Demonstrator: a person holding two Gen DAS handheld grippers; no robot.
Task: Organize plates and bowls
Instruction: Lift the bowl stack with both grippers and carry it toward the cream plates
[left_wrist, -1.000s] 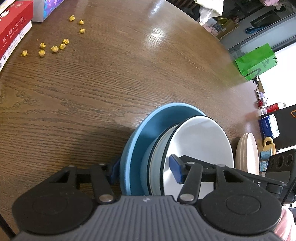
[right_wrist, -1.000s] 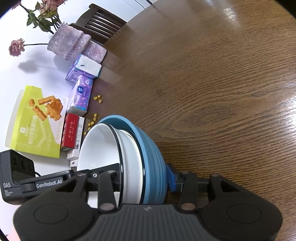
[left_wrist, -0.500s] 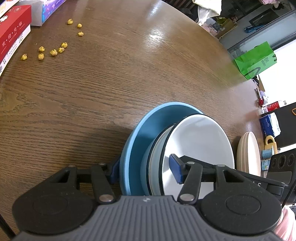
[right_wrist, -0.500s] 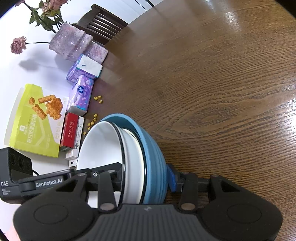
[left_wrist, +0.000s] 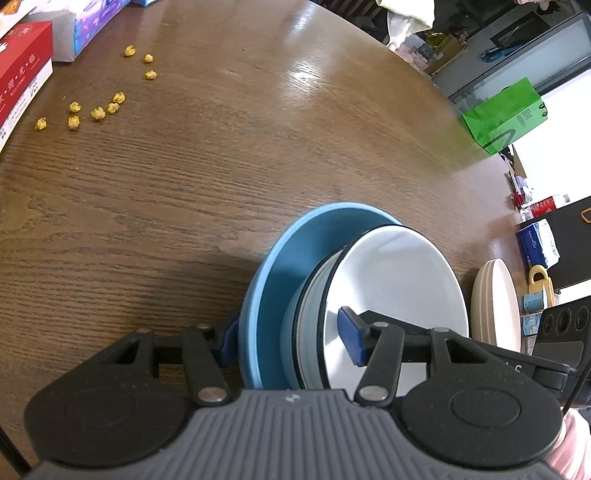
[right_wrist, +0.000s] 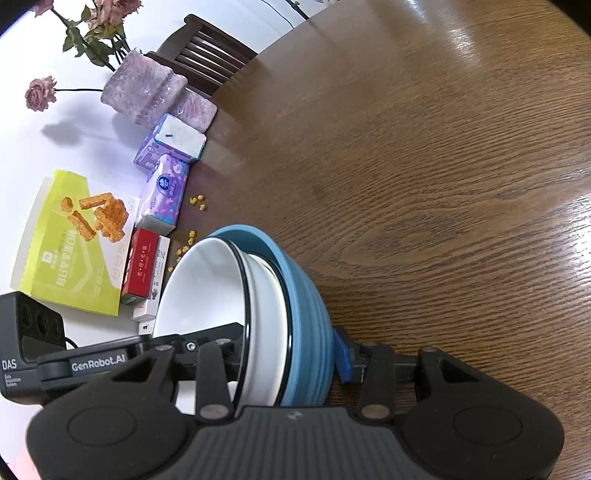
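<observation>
With our left gripper and right gripper both clamping their fingers on opposite rims of the nested blue bowl and white bowls above the tabletop, we judge the stack mid-carry, next needing a level set-down.

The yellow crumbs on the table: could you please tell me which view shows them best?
The left wrist view: the crumbs lie scattered in the open beside the red box. In the right wrist view the crumbs are smaller, and some sit half hidden behind the white bowl.
</observation>
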